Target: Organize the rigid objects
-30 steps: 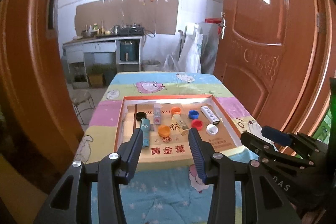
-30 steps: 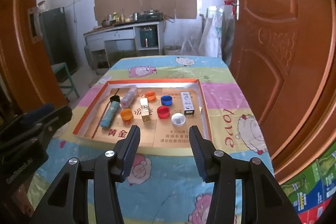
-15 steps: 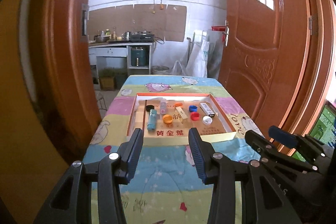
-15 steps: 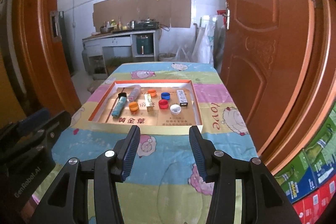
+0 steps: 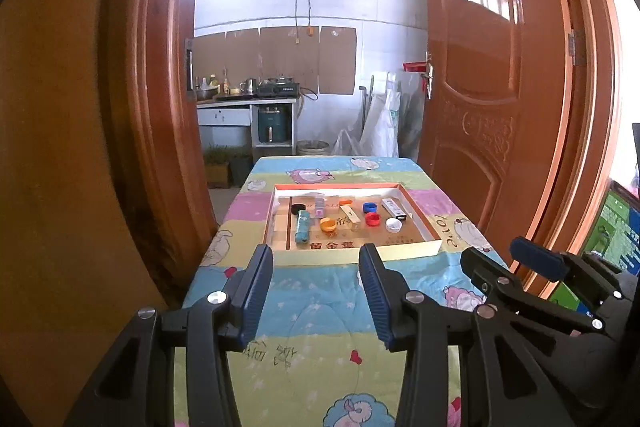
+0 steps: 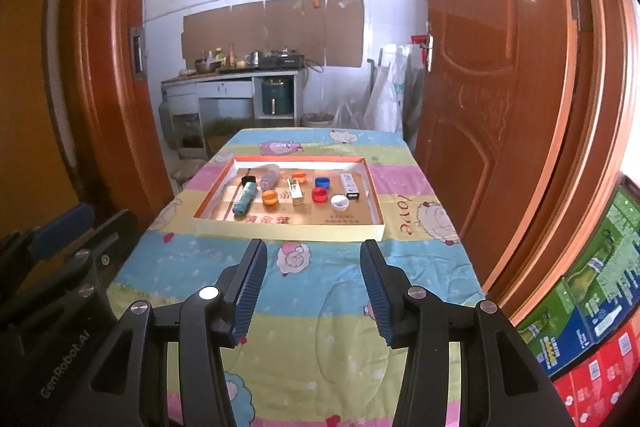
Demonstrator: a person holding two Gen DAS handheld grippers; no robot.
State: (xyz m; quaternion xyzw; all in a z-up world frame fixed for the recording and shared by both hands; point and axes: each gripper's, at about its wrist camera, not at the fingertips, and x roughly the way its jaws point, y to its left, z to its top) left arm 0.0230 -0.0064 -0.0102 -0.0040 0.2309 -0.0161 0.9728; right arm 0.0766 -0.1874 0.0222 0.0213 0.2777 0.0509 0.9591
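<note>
Bench (image 5: 312, 311) draped in a pastel striped quilt printed with cartoon sheep stands just inside an open doorway, between a glossy orange-brown door (image 5: 492, 99) on the right and its matching frame on the left. On the quilt's far half sits a shallow cardboard tray (image 6: 288, 229) with an orange rim, holding the rigid objects: a teal tube (image 6: 244, 198) at left, black cap (image 6: 248, 180), two orange caps, a blue cap (image 6: 322, 181), a red cap (image 6: 319, 194), a white cap (image 6: 339, 202), a small tan box (image 6: 295, 189) and a white rectangular device (image 6: 349, 185), all lying apart on the tray floor. Left hand-held gripper (image 5: 316, 259) hovers over the quilt's near end with its blue-padded jaws parted and nothing between them; right hand-held gripper (image 6: 313, 255) does likewise beside it, well short of the tray. Beyond the bench, a pale tiled room shows a counter (image 6: 236, 77) crowded with pots and bottles, brown cardboard sheets fixed to the wall, a bright high window and white sacks leaning in the corner. Stacked printed cartons (image 6: 592, 299) stand at lower right.
</note>
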